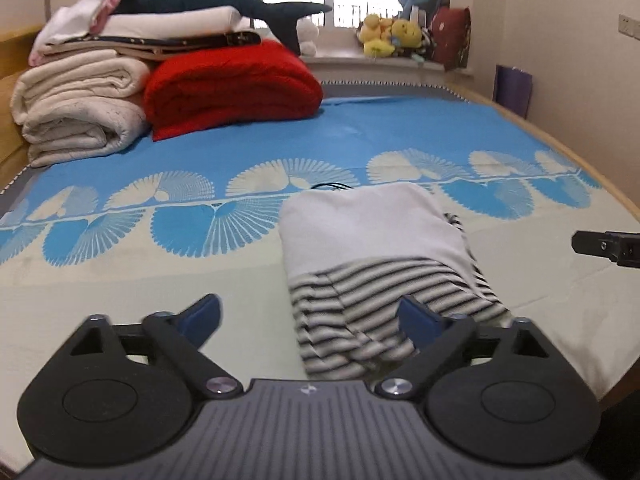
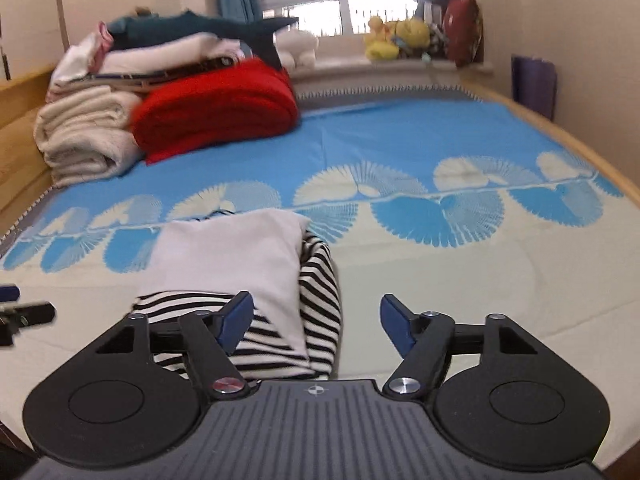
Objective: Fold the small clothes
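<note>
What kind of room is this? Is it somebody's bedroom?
Most likely a bedroom. There is a wide bed with a blue patterned cover, a pile of folded blankets at its far end, and soft toys on the windowsill. A small folded top lies on the bed.

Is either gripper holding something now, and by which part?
Nothing is held. Both the left gripper and right gripper have open jaws above the folded striped garment.

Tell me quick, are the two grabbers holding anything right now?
Left gripper: open, holding nothing; the folded striped garment lies on the bed beyond it.
Right gripper: open, holding nothing.
</note>
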A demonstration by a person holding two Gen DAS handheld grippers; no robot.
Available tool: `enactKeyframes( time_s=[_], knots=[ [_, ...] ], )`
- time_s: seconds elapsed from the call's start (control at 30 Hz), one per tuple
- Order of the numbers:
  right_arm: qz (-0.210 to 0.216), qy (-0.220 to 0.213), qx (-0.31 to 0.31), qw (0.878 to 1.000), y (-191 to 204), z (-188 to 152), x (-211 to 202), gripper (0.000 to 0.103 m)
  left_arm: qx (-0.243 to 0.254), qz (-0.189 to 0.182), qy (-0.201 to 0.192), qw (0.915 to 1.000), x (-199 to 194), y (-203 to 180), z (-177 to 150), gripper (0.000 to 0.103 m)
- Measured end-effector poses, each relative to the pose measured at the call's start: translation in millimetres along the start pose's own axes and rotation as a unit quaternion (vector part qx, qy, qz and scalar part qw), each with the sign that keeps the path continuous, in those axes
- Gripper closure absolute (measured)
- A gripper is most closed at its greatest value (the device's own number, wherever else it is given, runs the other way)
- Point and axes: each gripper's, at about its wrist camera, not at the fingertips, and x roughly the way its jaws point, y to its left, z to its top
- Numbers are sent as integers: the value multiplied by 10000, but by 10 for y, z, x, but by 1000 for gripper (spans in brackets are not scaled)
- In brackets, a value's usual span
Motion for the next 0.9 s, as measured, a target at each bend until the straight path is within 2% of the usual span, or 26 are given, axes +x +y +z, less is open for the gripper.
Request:
enactKeyframes(
  time_s=[0.1, 0.17, 0.23, 0.37, 0.5, 0.73, 0.9],
  knots=[
    [30, -56, 181, 9998, 48, -157, -271, 22, 74, -20, 171, 9998, -85, -257, -227, 2],
    [83, -32, 240, 9997, 88, -270, -377, 18, -39, -108, 328, 9994, -99, -358, -315, 2],
    [49, 79, 176, 9998, 174, -380, -417, 17, -167, -4, 380, 9991, -111, -413, -386, 2],
    [7, 363, -334, 9988, 421, -535, -371, 17, -325, 17, 440, 9985, -162, -483, -493, 2],
    [4, 380, -842, 9957, 626, -607, -335, 17, -419, 19, 441, 9981, -130, -481, -491, 2],
    [-20, 547, -535, 9971, 654, -612, -232, 18, -571, -36, 538, 9969, -53, -421, -511, 2],
    [-48, 576, -530, 9969, 670, -619, -180, 18, -565, -30, 544, 9969, -30, -415, -518, 2]
  ],
)
